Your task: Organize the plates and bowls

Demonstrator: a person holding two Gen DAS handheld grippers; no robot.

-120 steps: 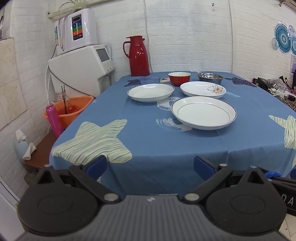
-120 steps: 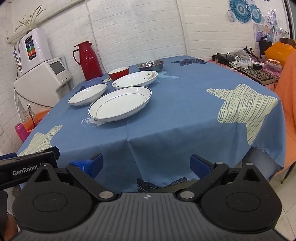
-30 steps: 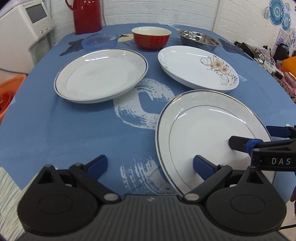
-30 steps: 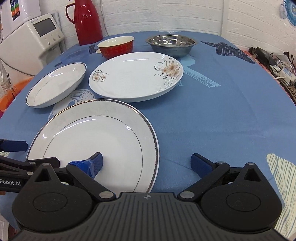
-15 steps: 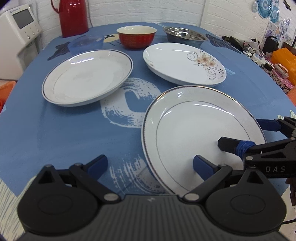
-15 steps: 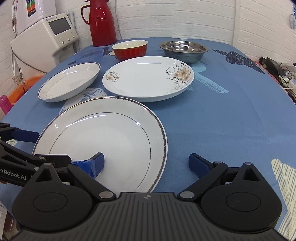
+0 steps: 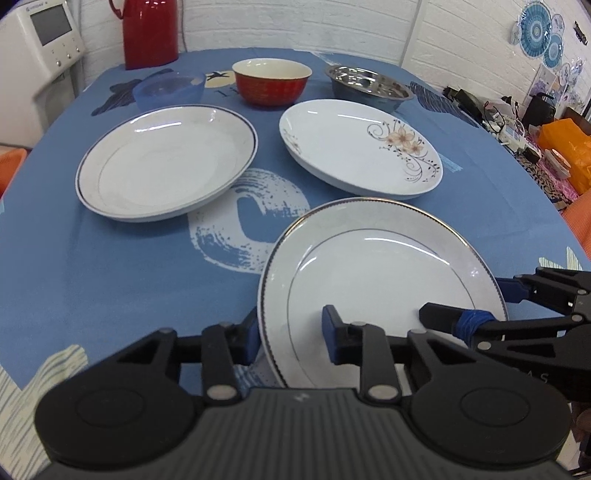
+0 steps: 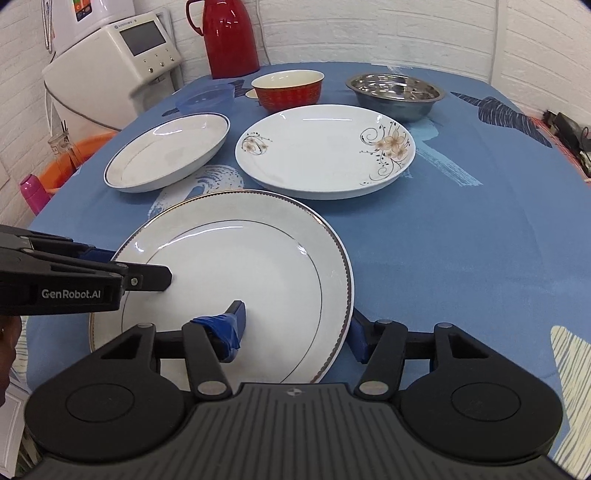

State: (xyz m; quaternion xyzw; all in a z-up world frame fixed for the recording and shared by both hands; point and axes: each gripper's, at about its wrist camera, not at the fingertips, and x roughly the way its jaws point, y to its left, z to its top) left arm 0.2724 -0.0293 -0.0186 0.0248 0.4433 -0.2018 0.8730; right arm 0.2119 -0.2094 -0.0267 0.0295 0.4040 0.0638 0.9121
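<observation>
Both tools clamp gold-rim plate (image 7: 376, 280): left tool (image 7: 291, 330) on near-left rim, right tool (image 8: 295, 326) near-right

Both views are fisheye and look forward along a gripper's two fingers, from low over the near edge of the blue-clothed table (image 7: 110, 266) toward the white brick wall (image 7: 332, 26).

The left wrist view sits close behind the gold-rimmed plate (image 7: 376, 280) at its left rim; the right gripper (image 7: 461, 306) enters from the right.

The right wrist view sits close behind the same plate (image 8: 236, 269) at its right rim; the left gripper (image 8: 133, 266) enters from the left.

Both views share that plate, the other dishes and the red thermos (image 8: 231, 37).
</observation>
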